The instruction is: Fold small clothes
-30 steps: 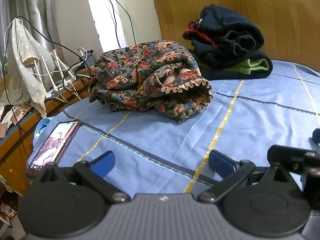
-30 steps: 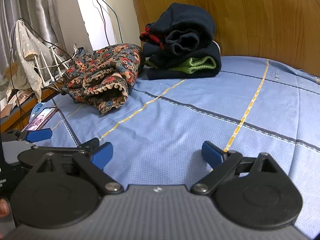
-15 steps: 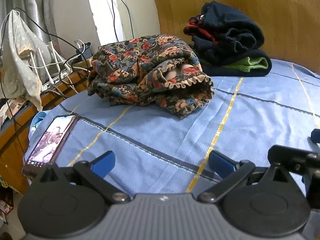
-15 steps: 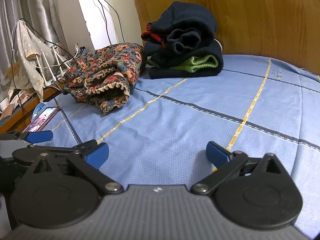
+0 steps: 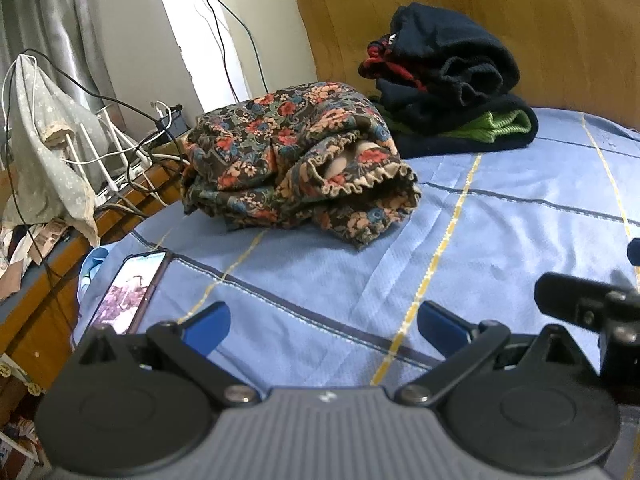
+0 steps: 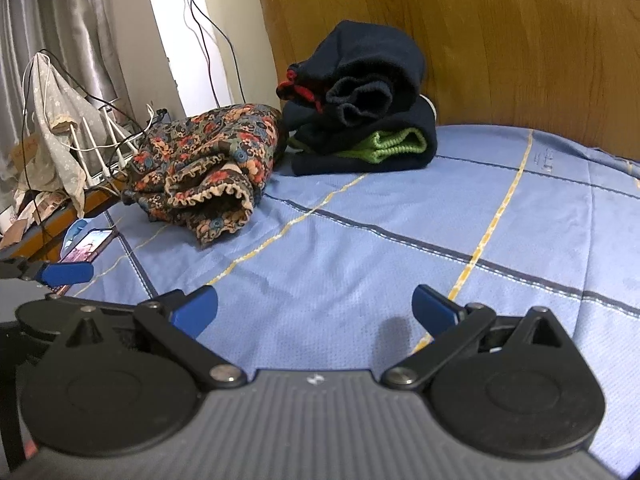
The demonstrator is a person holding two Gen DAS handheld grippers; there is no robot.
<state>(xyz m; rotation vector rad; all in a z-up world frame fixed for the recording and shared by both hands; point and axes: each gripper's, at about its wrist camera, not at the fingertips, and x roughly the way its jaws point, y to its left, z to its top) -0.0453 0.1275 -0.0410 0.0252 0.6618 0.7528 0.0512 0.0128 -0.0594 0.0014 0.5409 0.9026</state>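
Blue cloth with yellow and dark lines covers the bed (image 5: 500,240). On it sits a flowery bundle of clothes (image 5: 296,160), folded up, with a frilly edge facing the cameras. Just behind it is a pile of dark clothes (image 5: 448,80) (one has a bright green part), up against the brown wooden board (image 6: 500,40).

The left gripper (image 5: 322,322) is wide open with nothing between its blue tips. The right gripper (image 6: 314,306) is wide open too, and empty. Both sit low over bare sheet, well apart from the clothes. They are side by side.

A phone (image 5: 128,288) lies near the bed's left edge, its screen lit up. White cables (image 5: 116,148) hang by the wall.
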